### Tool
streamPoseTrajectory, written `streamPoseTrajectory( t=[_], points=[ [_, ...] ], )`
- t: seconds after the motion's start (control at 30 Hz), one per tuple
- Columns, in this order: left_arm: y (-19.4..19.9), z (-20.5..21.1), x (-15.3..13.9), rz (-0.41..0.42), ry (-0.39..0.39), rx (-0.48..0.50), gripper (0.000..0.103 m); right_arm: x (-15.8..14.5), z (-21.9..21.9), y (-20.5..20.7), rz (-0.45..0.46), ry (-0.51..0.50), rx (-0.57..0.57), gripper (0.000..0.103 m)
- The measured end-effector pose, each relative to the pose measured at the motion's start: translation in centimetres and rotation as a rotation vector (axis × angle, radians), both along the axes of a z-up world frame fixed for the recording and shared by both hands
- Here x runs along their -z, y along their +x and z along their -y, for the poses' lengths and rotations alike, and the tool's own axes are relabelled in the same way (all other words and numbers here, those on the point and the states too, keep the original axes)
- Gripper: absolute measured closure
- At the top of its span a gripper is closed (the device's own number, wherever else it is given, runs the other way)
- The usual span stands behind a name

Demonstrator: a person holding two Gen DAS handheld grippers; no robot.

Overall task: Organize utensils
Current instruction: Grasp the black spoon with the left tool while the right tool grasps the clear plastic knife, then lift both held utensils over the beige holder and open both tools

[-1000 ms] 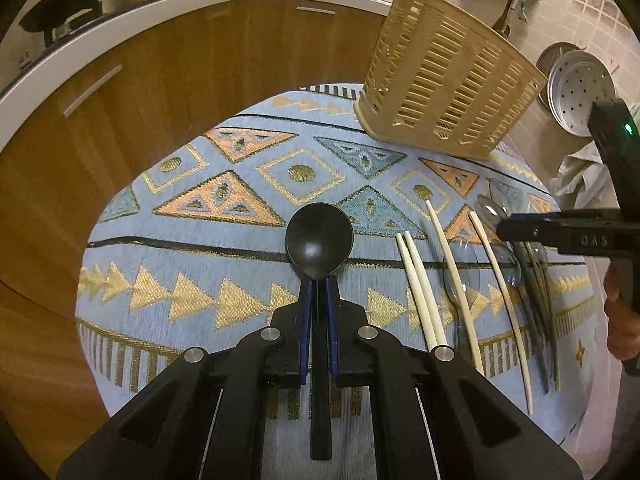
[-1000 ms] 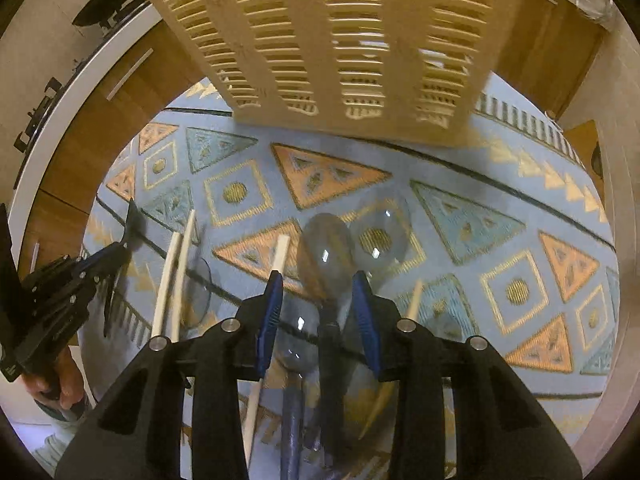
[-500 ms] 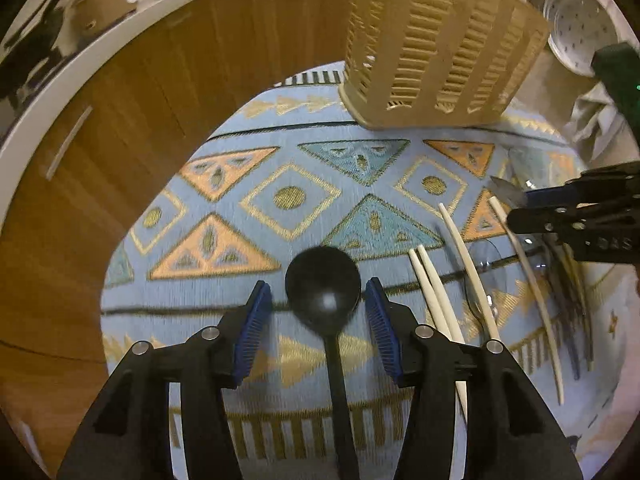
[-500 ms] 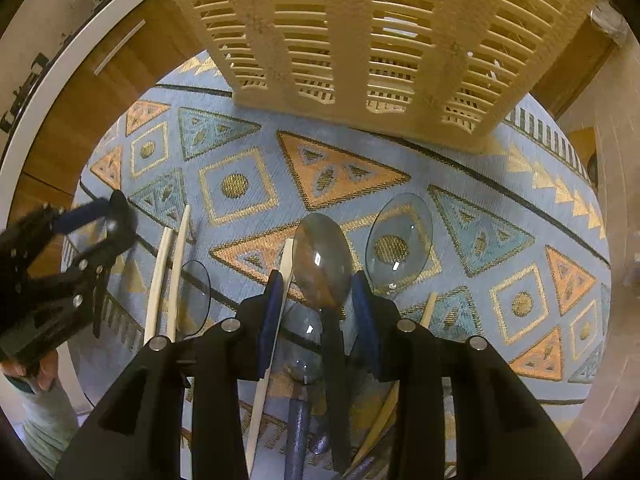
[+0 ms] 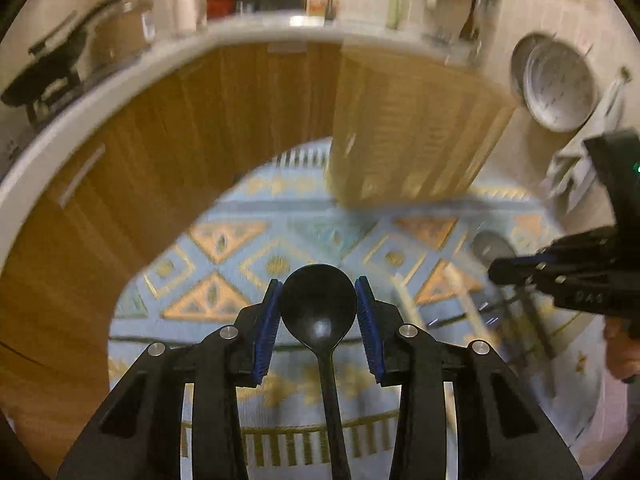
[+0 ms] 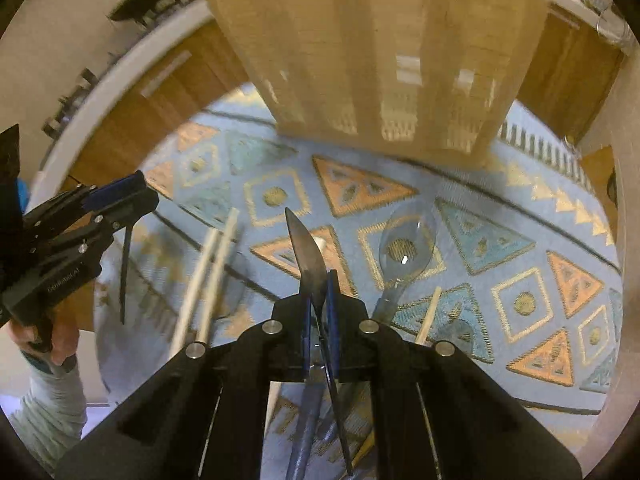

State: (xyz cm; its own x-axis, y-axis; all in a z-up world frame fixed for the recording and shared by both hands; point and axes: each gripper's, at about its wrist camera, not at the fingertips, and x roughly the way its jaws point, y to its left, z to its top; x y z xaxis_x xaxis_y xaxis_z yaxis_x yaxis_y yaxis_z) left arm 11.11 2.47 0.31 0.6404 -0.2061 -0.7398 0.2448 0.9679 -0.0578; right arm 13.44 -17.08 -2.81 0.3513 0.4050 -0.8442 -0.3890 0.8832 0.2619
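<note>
Left wrist view: the left gripper point(image 5: 319, 314) stands wide, its blue pads flanking the bowl of the black spoon point(image 5: 319, 312); whether they touch it is hard to tell. The spoon's handle runs back between the fingers, over the patterned cloth point(image 5: 208, 268). Beyond, the blurred beige rack point(image 5: 412, 128) stands on the cloth.

Right wrist view: the right gripper point(image 6: 319, 312) is clamped on a smoky spoon point(image 6: 306, 258), turned edge-on, bowl poking forward. A clear spoon point(image 6: 406, 246) and chopsticks point(image 6: 208, 276) lie on the cloth below.
</note>
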Motion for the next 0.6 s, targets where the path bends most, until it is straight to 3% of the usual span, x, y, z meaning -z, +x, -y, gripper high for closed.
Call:
streamPoseTrajectory(
  t=[0.17,0.37,0.47,0.6],
  points=[
    [-2.1,1.4,-6.6,0.241,-0.053,0.015,0.068,-5.5,0.7,-1.8,0.206,0.094,-0.005,0.097],
    [-0.5,3.8,-13.8,0.481,-0.108,-0.023,0.068,-13.5,2.2,-1.5,0.538,0.186,0.093,0.097],
    [1.9,5.4,-15.6,0.592,-0.116,-0.073,0.068,-16.1,3.6,0.7,0.683,0.198,0.215,0.097],
    [5.1,6.8,-15.7,0.666,-0.157,-0.116,0.068,-16.6,4.8,4.6,0.722,0.253,0.281,0.097]
  ],
)
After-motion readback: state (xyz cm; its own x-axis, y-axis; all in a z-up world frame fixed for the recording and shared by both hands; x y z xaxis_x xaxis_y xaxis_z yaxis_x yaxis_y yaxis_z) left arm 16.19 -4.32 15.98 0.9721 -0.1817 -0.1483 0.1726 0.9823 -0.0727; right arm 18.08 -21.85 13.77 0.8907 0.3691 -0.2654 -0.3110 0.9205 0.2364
